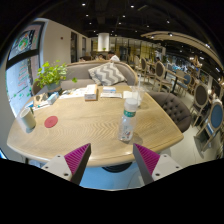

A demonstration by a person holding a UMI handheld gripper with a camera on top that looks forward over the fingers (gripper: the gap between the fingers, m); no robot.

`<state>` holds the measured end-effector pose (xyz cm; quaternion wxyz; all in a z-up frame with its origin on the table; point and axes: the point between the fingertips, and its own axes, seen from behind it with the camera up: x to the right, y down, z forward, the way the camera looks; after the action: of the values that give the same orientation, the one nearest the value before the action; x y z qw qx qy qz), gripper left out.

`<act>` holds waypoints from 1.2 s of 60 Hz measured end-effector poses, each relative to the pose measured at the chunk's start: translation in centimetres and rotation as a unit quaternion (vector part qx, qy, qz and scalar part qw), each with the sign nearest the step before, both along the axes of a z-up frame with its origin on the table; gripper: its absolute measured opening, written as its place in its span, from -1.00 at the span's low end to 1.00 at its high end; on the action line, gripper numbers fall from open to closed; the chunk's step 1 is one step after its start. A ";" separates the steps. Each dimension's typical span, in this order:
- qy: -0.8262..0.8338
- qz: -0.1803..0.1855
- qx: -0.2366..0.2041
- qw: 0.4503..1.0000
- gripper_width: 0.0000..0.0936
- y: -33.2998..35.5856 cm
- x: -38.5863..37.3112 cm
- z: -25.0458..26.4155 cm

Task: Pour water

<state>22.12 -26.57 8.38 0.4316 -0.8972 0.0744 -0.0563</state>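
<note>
From the gripper view, the hand-held gripper (pixel 111 160) hangs short of the tabletop (pixel 85 125) with its fingers spread wide and nothing between them. The water bottle (pixel 128 117), clear plastic with a pale label, stands upright near the tabletop's near edge, just ahead of the fingers. This looks like the approach step; next, the fingers would need to straddle the bottle. A pale cup (pixel 27 119) stands well apart, beside a red coaster (pixel 51 121). The tabletop is smooth light wood.
</note>
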 end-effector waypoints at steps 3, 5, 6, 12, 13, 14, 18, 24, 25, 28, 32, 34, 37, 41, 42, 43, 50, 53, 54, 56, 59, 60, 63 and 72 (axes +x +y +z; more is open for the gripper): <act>0.003 -0.008 0.002 1.000 0.84 1.6 1.9 -1.1; 0.007 -0.011 0.004 1.000 0.84 2.6 3.0 -1.8; 0.010 -0.012 0.004 1.000 0.83 3.1 3.5 -2.2; 0.028 -0.024 0.006 0.999 0.83 6.3 6.0 -4.0; 0.030 -0.025 0.008 0.999 0.83 6.8 6.3 -4.2; 0.033 -0.025 0.010 0.999 0.83 7.4 6.6 -4.4; 0.035 -0.021 0.023 0.999 0.82 9.5 7.3 -4.9; 0.016 -0.012 0.037 0.999 0.74 11.9 8.3 -5.4; 0.015 -0.011 0.040 0.999 0.69 12.3 8.3 -5.5; 0.016 -0.007 0.045 0.999 0.48 13.2 8.4 -6.0; 0.015 0.001 0.055 0.998 0.12 13.9 8.2 -6.0; 0.008 0.001 0.060 0.998 0.08 14.1 8.2 -6.0; -0.001 0.008 0.067 0.998 0.05 14.4 8.2 -5.9; -0.010 0.011 0.072 0.997 -0.01 14.6 8.2 -5.9; -0.012 0.012 0.073 0.997 -0.03 14.7 8.2 -5.9; -0.013 0.013 0.074 0.997 -0.03 14.7 8.1 -5.9; -0.031 0.022 0.074 0.997 -0.13 14.8 7.7 -5.7; -0.039 0.018 0.072 0.996 -0.13 14.7 7.7 -5.5; -0.042 0.016 0.074 0.996 -0.13 14.7 7.8 -5.4; -0.049 0.016 0.072 0.996 -0.13 14.7 7.8 -5.1; -0.066 0.012 0.071 0.995 -0.13 15.2 8.0 -4.5; -0.074 0.010 0.071 0.995 -0.13 15.4 7.9 -4.3; -0.096 0.010 0.070 0.993 -0.13 15.7 7.9 -3.1; -0.174 0.002 0.073 0.982 -0.13 16.6 6.7 2.2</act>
<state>28.86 -9.94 10.57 0.5024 -0.8401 0.0004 -0.2046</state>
